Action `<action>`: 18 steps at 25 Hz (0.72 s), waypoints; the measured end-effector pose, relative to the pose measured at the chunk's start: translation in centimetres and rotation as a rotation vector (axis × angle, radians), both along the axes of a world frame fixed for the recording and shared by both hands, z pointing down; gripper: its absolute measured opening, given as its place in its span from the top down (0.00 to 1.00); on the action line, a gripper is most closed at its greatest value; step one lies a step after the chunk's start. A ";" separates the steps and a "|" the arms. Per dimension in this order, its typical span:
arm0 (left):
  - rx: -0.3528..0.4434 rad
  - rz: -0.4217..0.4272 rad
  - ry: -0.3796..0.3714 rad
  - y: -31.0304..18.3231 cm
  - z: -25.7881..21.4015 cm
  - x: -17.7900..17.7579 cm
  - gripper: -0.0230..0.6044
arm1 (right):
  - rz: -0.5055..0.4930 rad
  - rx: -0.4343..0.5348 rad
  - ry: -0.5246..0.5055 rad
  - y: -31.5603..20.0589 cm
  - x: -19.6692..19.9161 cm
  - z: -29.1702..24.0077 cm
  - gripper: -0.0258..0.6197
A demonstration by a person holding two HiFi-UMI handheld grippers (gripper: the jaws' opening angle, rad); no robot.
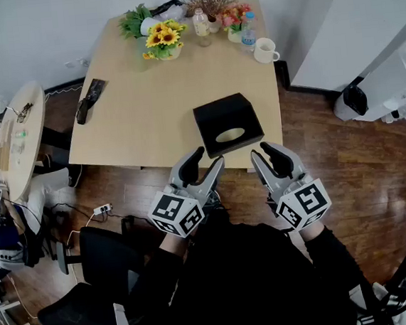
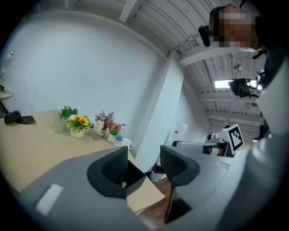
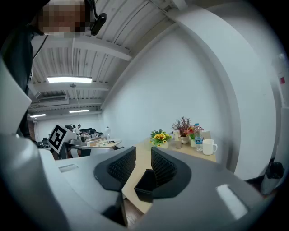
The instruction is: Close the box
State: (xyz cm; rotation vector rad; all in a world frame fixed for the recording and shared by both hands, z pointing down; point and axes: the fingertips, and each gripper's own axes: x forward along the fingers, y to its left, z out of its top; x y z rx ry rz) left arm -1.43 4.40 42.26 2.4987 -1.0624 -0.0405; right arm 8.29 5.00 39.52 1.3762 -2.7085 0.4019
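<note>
Sitting near the front edge of the wooden tabletop [image 1: 140, 107], the black box [image 1: 228, 123] showed an oval opening in its top face. The left gripper [image 1: 210, 157] and the right gripper [image 1: 260, 151] hovered side by side just short of that edge, near the box but not touching it, each with its jaws apart and nothing between them. A pot of sunflowers [image 1: 162, 37] and a white mug [image 1: 264, 49] stood at the far end.
</note>
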 end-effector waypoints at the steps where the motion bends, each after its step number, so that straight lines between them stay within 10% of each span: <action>1: -0.022 0.018 -0.012 -1.7 1.0 -0.5 0.63 | 0.009 -0.011 0.003 -1.6 -0.6 0.4 0.80; 7: -0.304 0.080 -0.039 -11.6 9.9 -3.6 0.63 | 0.029 -0.161 0.044 -12.7 -1.1 6.0 0.80; 14: -0.641 -0.118 0.349 -21.0 15.7 -6.7 0.63 | -0.006 -0.689 -0.216 -25.3 2.0 16.8 0.80; 18: -0.693 0.035 0.283 -21.2 16.4 -3.7 0.63 | -0.164 -0.812 -0.182 -26.8 -0.2 19.0 0.76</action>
